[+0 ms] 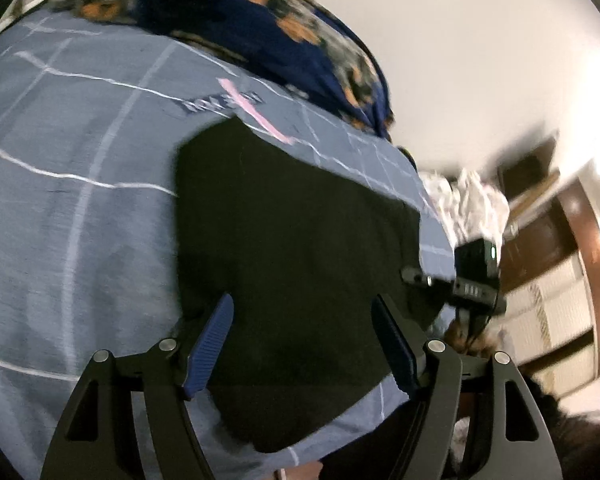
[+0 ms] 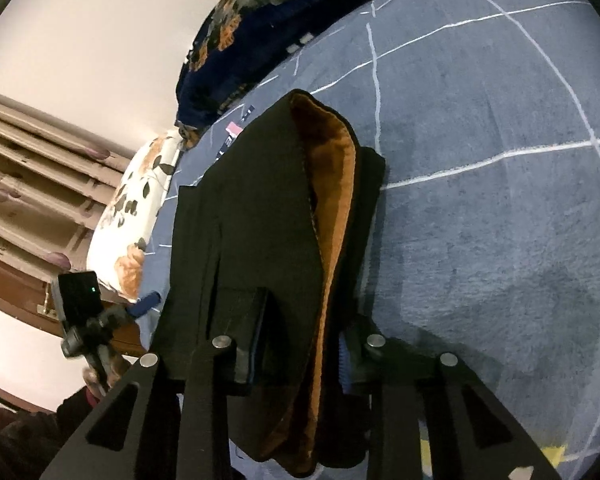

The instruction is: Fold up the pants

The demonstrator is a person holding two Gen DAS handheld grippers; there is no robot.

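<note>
The black pants (image 1: 296,240) lie flat on a blue-grey checked bedsheet (image 1: 80,208). My left gripper (image 1: 302,312) is open just above the near part of the pants, its blue fingers (image 1: 210,344) spread apart and empty. In the right wrist view my right gripper (image 2: 300,344) is shut on the pants (image 2: 260,216), lifting a folded part whose orange fleece lining (image 2: 332,184) shows. The pants cover most of its fingers. The right gripper (image 1: 460,280) also shows at the right in the left wrist view.
A navy floral blanket (image 1: 240,12) is bunched at the far side of the bed. A white floral pillow (image 2: 132,216) lies at the bed's end. Wooden furniture (image 2: 28,184) and a white wall (image 1: 480,60) stand beyond the bedsheet (image 2: 500,200).
</note>
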